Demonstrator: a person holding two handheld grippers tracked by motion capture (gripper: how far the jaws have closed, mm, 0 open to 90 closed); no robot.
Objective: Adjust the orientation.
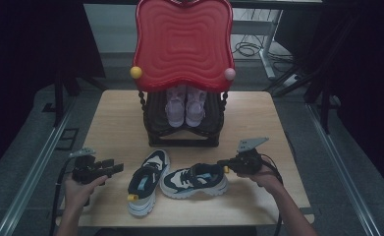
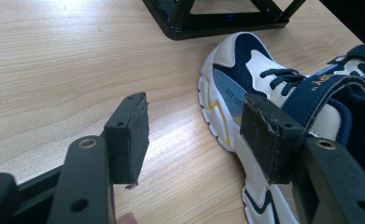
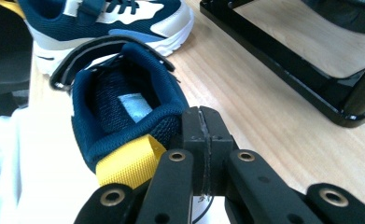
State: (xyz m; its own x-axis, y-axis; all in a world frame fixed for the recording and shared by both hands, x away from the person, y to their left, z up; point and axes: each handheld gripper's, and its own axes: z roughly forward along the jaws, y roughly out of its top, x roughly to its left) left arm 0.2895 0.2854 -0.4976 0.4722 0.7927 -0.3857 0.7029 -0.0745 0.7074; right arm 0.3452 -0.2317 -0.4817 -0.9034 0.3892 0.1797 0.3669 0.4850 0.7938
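Two navy and white sneakers lie at the front of the wooden table (image 1: 111, 123). The left sneaker (image 1: 148, 181) (image 2: 231, 93) points its toe toward the rack and has a yellow heel tab. The right sneaker (image 1: 194, 179) (image 3: 124, 107) lies crosswise with its heel to the right. My right gripper (image 1: 227, 166) (image 3: 201, 135) is shut, pads pressed together, right against that heel beside its yellow pull tab (image 3: 129, 162); nothing shows between the pads. My left gripper (image 1: 115, 168) (image 2: 194, 126) is open just left of the left sneaker, touching nothing.
A black rack (image 1: 182, 140) (image 2: 217, 23) (image 3: 283, 56) stands mid-table behind the sneakers, with a red wavy tray (image 1: 182, 42) on top and a pair of lilac shoes (image 1: 184, 105) on its shelf. Yellow (image 1: 136, 72) and pink (image 1: 230, 73) balls cap its corners.
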